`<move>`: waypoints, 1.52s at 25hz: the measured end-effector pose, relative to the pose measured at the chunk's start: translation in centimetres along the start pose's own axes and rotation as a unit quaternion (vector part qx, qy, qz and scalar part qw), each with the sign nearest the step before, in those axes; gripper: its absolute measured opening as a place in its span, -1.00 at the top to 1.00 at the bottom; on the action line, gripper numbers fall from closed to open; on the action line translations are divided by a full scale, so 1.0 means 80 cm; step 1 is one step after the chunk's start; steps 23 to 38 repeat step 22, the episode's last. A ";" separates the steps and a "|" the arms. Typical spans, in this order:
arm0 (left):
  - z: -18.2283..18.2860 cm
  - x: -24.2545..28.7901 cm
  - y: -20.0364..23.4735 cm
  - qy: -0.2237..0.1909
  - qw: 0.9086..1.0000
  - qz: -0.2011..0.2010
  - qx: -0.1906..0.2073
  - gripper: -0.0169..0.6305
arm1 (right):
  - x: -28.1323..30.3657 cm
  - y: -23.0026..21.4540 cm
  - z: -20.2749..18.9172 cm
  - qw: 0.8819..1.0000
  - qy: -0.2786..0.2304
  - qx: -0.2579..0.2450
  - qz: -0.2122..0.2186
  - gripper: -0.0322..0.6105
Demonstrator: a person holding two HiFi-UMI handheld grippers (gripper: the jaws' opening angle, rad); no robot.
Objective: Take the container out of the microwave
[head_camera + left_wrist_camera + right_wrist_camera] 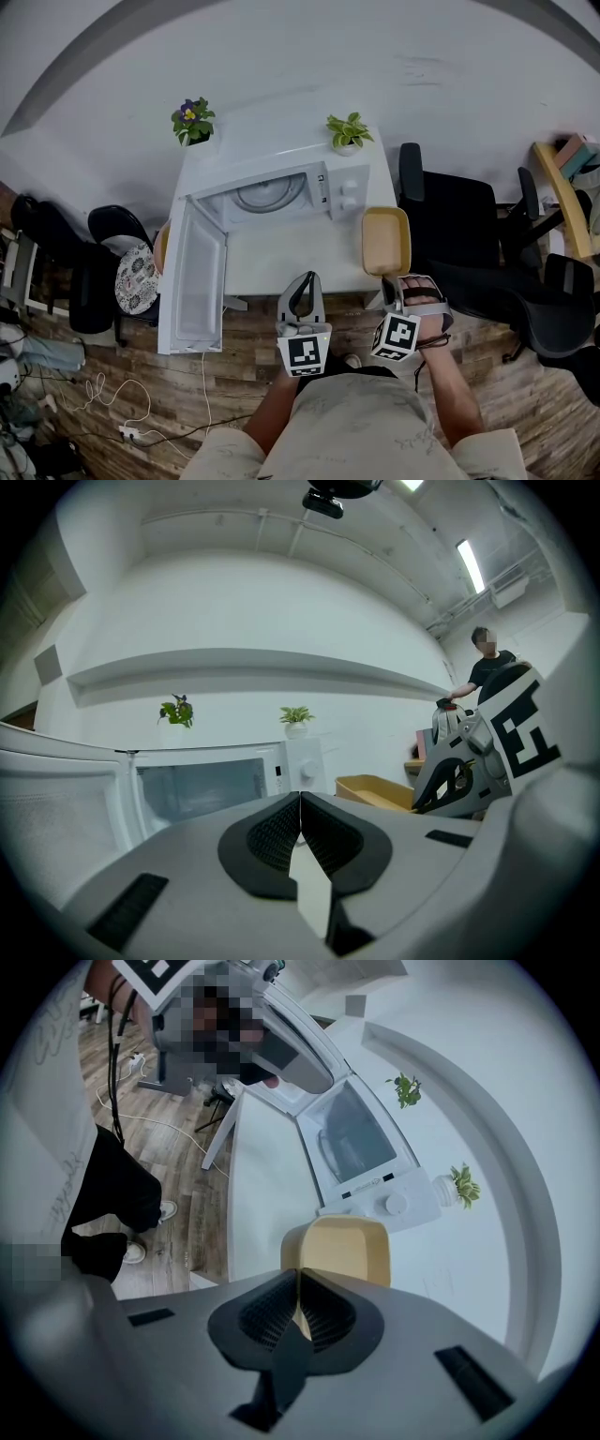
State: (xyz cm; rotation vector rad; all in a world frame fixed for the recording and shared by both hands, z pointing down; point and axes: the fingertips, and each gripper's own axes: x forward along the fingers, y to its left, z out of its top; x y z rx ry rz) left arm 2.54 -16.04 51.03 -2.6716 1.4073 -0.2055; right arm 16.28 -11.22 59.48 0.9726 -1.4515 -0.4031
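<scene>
The tan container (386, 239) sits on the white table (281, 258) at its right front, outside the white microwave (342, 187). The microwave's door (195, 281) hangs wide open to the left, and only the glass turntable shows inside. My right gripper (392, 281) is shut on the container's near rim; in the right gripper view the container (347, 1246) lies just beyond the closed right gripper (298, 1283). My left gripper (303, 281) hovers at the table's front edge, shut and empty. In the left gripper view, the left gripper (300, 799) points level at the microwave (206, 780), with the container (375, 789) to its right.
Two small potted plants (192, 120) (349, 131) stand behind the microwave. Black office chairs (459, 225) crowd the right side, and another chair (127, 267) stands left of the open door. A white cable (202, 375) runs across the wooden floor. A person (487, 658) stands far off.
</scene>
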 end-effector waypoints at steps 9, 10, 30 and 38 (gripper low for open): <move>-0.005 -0.002 0.012 0.004 1.000 0.006 -0.001 0.92 | 0.004 0.006 0.012 1.000 -0.002 -0.006 0.010 0.81; -0.005 -0.003 0.013 0.004 1.000 0.006 -0.002 0.92 | 0.004 0.006 0.013 1.000 -0.002 -0.007 0.011 0.81; -0.005 -0.006 0.024 0.008 1.000 0.028 0.001 0.92 | 0.007 0.005 0.016 1.000 -0.001 -0.011 0.015 0.81; -0.005 -0.006 0.024 0.008 1.000 0.028 0.001 0.92 | 0.007 0.005 0.016 1.000 -0.001 -0.011 0.015 0.81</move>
